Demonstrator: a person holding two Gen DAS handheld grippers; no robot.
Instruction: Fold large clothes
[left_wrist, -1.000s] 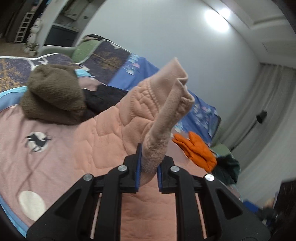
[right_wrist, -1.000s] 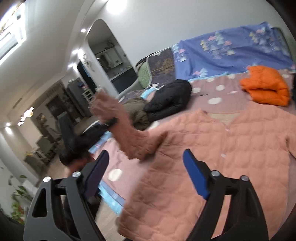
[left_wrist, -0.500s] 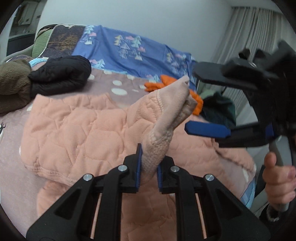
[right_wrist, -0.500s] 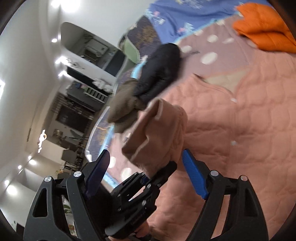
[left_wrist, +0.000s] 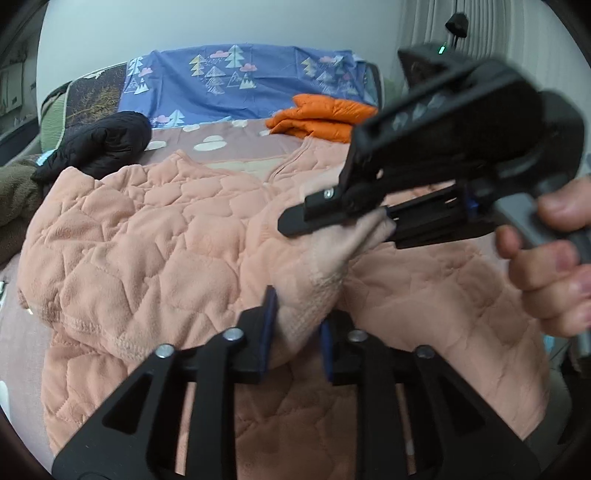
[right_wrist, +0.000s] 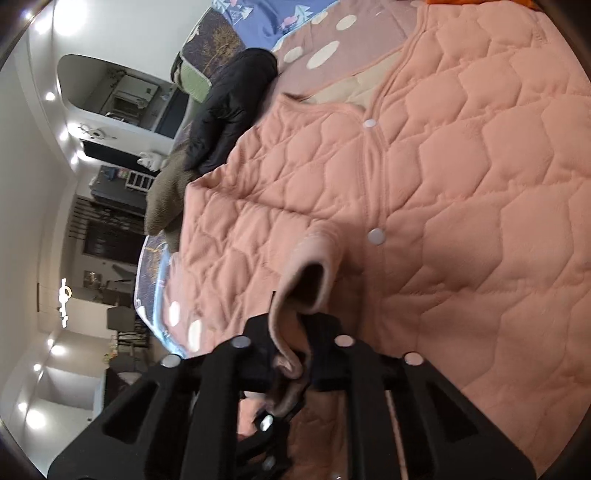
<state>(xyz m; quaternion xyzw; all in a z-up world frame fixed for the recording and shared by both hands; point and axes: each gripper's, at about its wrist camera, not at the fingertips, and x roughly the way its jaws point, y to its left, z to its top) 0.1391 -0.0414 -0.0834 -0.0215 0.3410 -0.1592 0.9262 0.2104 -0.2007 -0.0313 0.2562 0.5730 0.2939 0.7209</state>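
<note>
A large pink quilted jacket (left_wrist: 177, 240) lies spread on the bed, front up, with white snaps (right_wrist: 376, 235) down its middle. Its sleeve cuff (right_wrist: 310, 273) is folded in over the body. My left gripper (left_wrist: 295, 332) has its blue pads around the sleeve (left_wrist: 314, 280), slightly parted. My right gripper (right_wrist: 291, 350) is shut on the sleeve cuff. In the left wrist view the right gripper (left_wrist: 354, 218) comes in from the right and pinches the cuff end just beyond my left fingertips.
A black jacket (left_wrist: 99, 144) and an olive garment (left_wrist: 14, 192) lie at the far left of the bed. A folded orange jacket (left_wrist: 321, 118) sits at the back by the blue tree-print sheet (left_wrist: 236, 85). The bed's left edge (right_wrist: 155, 273) drops to the room.
The sleeve was carried over the jacket body and lowered. The right gripper, open before, closed on the cuff. The left pads have loosened a little around the sleeve.
</note>
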